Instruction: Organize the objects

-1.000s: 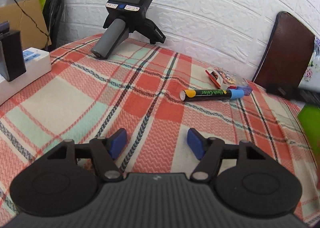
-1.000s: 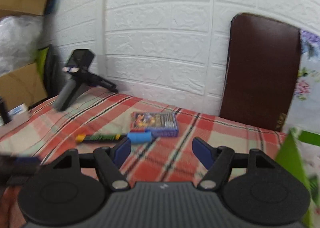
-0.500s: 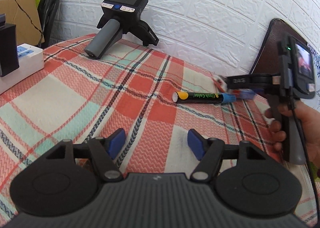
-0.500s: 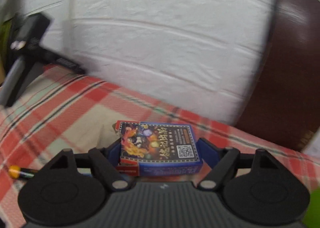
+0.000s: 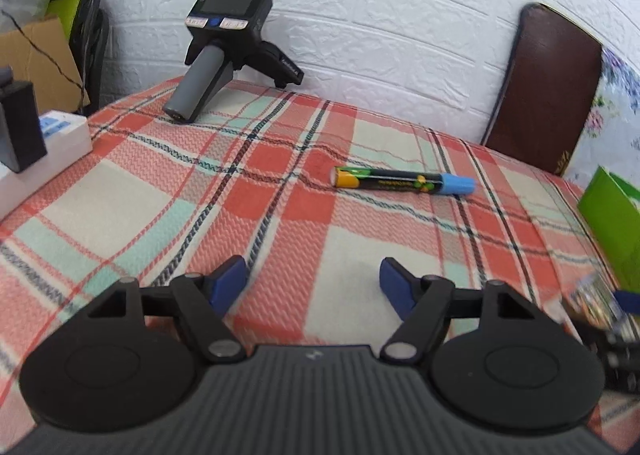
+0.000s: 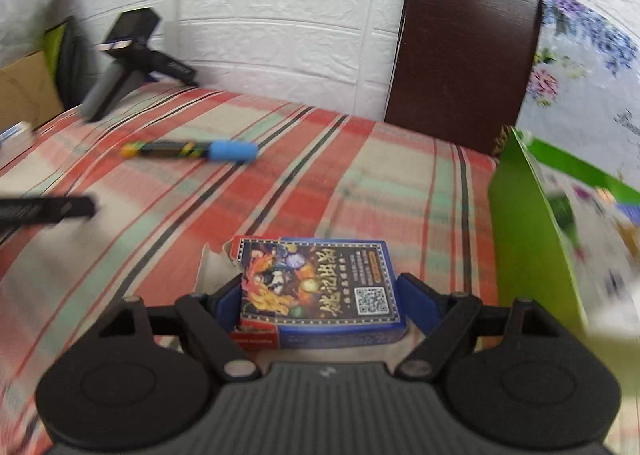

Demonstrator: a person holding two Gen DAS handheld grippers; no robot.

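A blue card box (image 6: 316,275) sits between the pads of my right gripper (image 6: 320,287). Both pads touch its sides while the jaws are opening. This gripper and the box show as a blur at the lower right of the left wrist view (image 5: 592,295), next to a green box (image 6: 520,239). A black marker with a blue cap (image 5: 402,183) lies flat on the plaid tablecloth (image 5: 160,191), well ahead of my left gripper (image 5: 312,271). The left jaws are opening over bare cloth with nothing between them.
A spare handheld gripper with a screen (image 5: 224,55) rests at the back by the white brick wall. A white power strip with a black block (image 5: 40,143) lies at the left edge. A brown chair back (image 6: 464,51) stands behind the table.
The right gripper closed in around the card box beside the marker, then carried it right and nearer, next to the green box. The left gripper's jaws widened a little.
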